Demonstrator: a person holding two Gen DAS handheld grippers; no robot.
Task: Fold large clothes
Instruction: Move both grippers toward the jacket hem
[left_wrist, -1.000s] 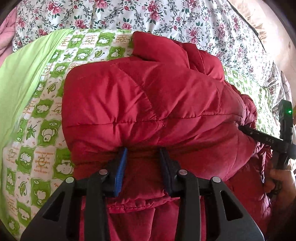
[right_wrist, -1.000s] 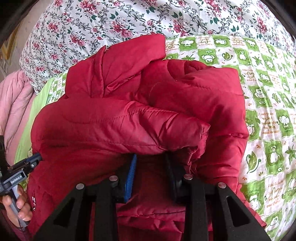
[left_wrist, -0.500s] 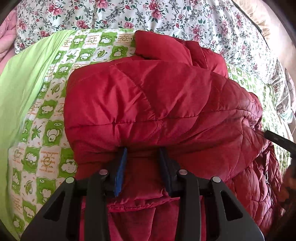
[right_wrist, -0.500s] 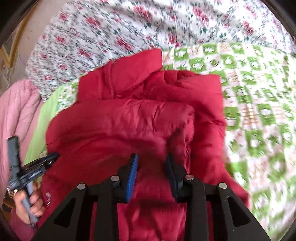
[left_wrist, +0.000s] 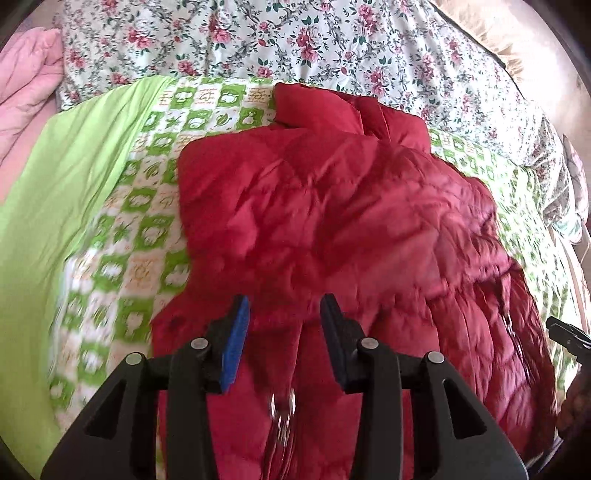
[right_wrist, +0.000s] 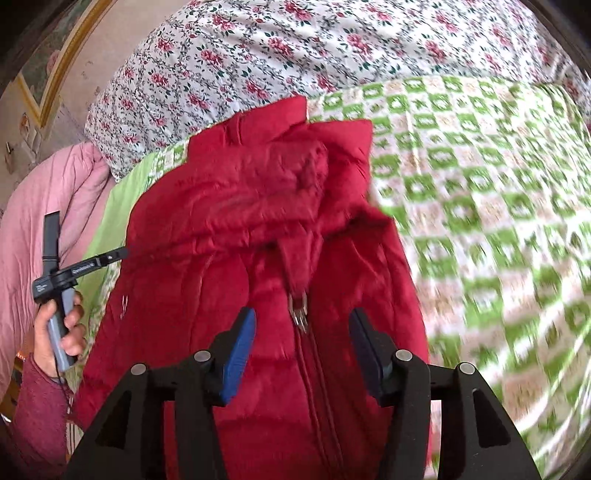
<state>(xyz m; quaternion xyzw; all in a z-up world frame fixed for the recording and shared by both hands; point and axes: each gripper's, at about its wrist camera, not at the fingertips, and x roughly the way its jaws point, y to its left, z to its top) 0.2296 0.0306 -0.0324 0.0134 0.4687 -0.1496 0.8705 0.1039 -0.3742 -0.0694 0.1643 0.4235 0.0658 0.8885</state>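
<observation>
A red quilted puffer jacket (left_wrist: 332, 221) lies folded over on a green-and-white checked bedsheet (left_wrist: 144, 206). It also fills the middle of the right wrist view (right_wrist: 258, 240), zipper pull (right_wrist: 298, 314) showing. My left gripper (left_wrist: 284, 321) is open above the jacket's near edge, nothing between its fingers. My right gripper (right_wrist: 303, 328) is open above the zipper, also empty. The left gripper's tool (right_wrist: 70, 273) shows at the jacket's left side in the right wrist view.
A floral quilt (left_wrist: 332, 44) lies behind the jacket. A pink blanket (right_wrist: 48, 206) sits at the left. A plain green sheet (left_wrist: 62, 192) borders the checked one. A wall with a gold frame (right_wrist: 55, 66) stands at the far left.
Both grippers let go of the jacket fold and pulled back and up; the folded part now rests on the jacket. Their jaws have opened wider.
</observation>
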